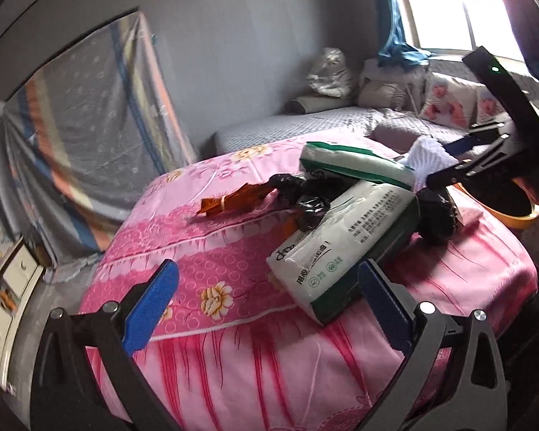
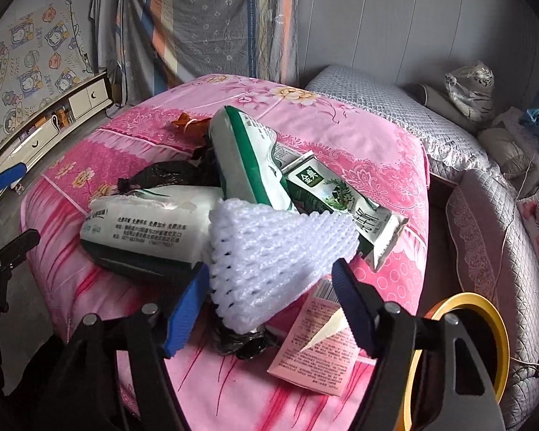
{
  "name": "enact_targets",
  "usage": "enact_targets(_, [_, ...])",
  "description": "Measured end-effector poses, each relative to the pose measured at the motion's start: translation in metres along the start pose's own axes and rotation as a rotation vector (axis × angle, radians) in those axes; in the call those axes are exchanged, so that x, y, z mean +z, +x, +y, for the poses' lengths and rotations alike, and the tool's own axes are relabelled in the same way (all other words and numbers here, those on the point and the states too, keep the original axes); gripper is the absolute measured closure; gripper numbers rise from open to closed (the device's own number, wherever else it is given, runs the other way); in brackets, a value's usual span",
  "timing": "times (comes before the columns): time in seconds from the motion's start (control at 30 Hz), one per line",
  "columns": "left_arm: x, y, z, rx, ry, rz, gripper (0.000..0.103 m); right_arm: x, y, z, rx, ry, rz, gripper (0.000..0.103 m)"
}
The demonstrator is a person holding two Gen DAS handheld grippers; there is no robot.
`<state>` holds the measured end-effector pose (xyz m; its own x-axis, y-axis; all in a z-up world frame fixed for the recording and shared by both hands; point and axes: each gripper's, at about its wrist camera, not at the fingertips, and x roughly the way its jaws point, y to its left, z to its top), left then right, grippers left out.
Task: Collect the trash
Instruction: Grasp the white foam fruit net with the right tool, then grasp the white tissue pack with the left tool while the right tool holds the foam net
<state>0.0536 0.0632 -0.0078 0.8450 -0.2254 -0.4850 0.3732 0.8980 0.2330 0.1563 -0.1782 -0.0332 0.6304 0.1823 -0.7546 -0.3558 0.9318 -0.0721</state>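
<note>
We have the trash heaped on the pink floral quilt [image 2: 377,151], and we place everything from the white foam net sleeve [image 2: 269,262], which lies on top at the near edge of the heap.

Our right gripper [image 2: 269,309] straddles the sleeve's near end with its jaws part-way in. The blue pad on the left looks to be against the foam, the right one stands clear, so nothing is pinched yet. Our left gripper [image 1: 269,298] is spread wide and empty, hovering near the tissue pack [image 1: 345,237] that lies just left of the sleeve.

Behind the sleeve leans a second tissue pack [image 2: 248,158], and to its right a flattened green milk carton [image 2: 345,201]. A black plastic bag [image 2: 240,341] pokes out from under the sleeve, with a pink tube [image 2: 312,352] just to its right. The yellow-rimmed bin [image 2: 492,323] sits right of the sleeve, off the quilt.

We judge the sleeve very light, soft and springy. It should crush under the pads without harm, so we would take it across its near open end and close well in, since a shallow grip may let it spring free. We judge it unlikely to slip.
</note>
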Motion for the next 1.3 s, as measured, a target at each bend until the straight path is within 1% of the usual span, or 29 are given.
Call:
enact_targets(0.07, [0.002, 0.005, -0.003, -0.079, 0.07, 0.007, 0.007, 0.001, 0.004, -0.003, 0.016, 0.007, 0.012, 0.05])
enact_targets(0.1, [0.003, 0.009, -0.004, -0.111, 0.105, 0.011, 0.007, 0.001, 0.005, -0.004, 0.022, 0.014, 0.017, 0.054])
enact_targets(0.13, [0.004, 0.014, -0.004, -0.136, 0.134, 0.013, 0.007, 0.001, 0.005, -0.007, 0.037, 0.027, 0.023, 0.061])
enact_targets(0.17, [0.004, 0.018, -0.004, -0.158, 0.152, 0.02, 0.007, 0.002, 0.004, -0.01, 0.058, 0.043, 0.024, 0.068])
enact_targets(0.2, [0.005, 0.023, -0.003, -0.181, 0.16, 0.033, 0.007, 0.002, 0.002, -0.013, 0.067, 0.055, 0.02, 0.072])
enact_targets(0.23, [0.006, 0.026, -0.002, -0.207, 0.164, 0.045, 0.007, 0.002, -0.002, -0.015, 0.067, 0.06, 0.01, 0.081])
enact_targets(0.27, [0.007, 0.03, 0.0, -0.233, 0.167, 0.052, 0.007, 0.001, -0.005, -0.018, 0.068, 0.063, 0.001, 0.086])
enact_targets(0.33, [0.008, 0.037, 0.002, -0.288, 0.185, 0.07, 0.007, 0.0, -0.01, -0.026, 0.084, 0.087, -0.001, 0.09])
enact_targets(0.43, [0.011, 0.051, 0.001, -0.307, 0.233, 0.09, 0.007, -0.002, -0.024, -0.041, 0.115, 0.131, -0.031, 0.09])
enact_targets(0.53, [0.015, 0.068, 0.006, -0.332, 0.238, 0.124, 0.007, -0.007, -0.048, -0.052, 0.175, 0.173, -0.086, 0.09])
enact_targets(0.63, [0.02, 0.082, 0.012, -0.395, 0.231, 0.157, 0.007, -0.013, -0.075, -0.063, 0.247, 0.204, -0.145, 0.09])
enact_targets(0.73, [0.021, 0.092, 0.011, -0.438, 0.262, 0.187, 0.007, -0.021, -0.092, -0.07, 0.287, 0.24, -0.176, 0.09])
enact_targets(0.8, [0.023, 0.099, 0.011, -0.454, 0.28, 0.203, 0.007, -0.027, -0.1, -0.076, 0.3, 0.261, -0.184, 0.09])
enact_targets(0.87, [0.024, 0.107, 0.01, -0.508, 0.289, 0.239, 0.007, -0.033, -0.107, -0.08, 0.316, 0.275, -0.191, 0.09])
enact_targets(0.93, [0.025, 0.111, 0.009, -0.558, 0.304, 0.26, 0.007, -0.037, -0.111, -0.082, 0.31, 0.284, -0.202, 0.09])
enact_targets(1.03, [0.025, 0.116, 0.002, -0.606, 0.335, 0.285, 0.007, -0.042, -0.113, -0.085, 0.318, 0.3, -0.207, 0.09])
enact_targets(1.1, [0.026, 0.122, -0.004, -0.606, 0.36, 0.298, 0.007, -0.045, -0.111, -0.085, 0.313, 0.304, -0.205, 0.09])
enact_targets(1.23, [0.026, 0.14, -0.012, -0.651, 0.369, 0.364, 0.007, -0.046, -0.108, -0.083, 0.331, 0.312, -0.197, 0.09])
enact_targets(1.3, [0.023, 0.148, -0.017, -0.657, 0.382, 0.391, 0.007, -0.046, -0.106, -0.082, 0.341, 0.312, -0.195, 0.09])
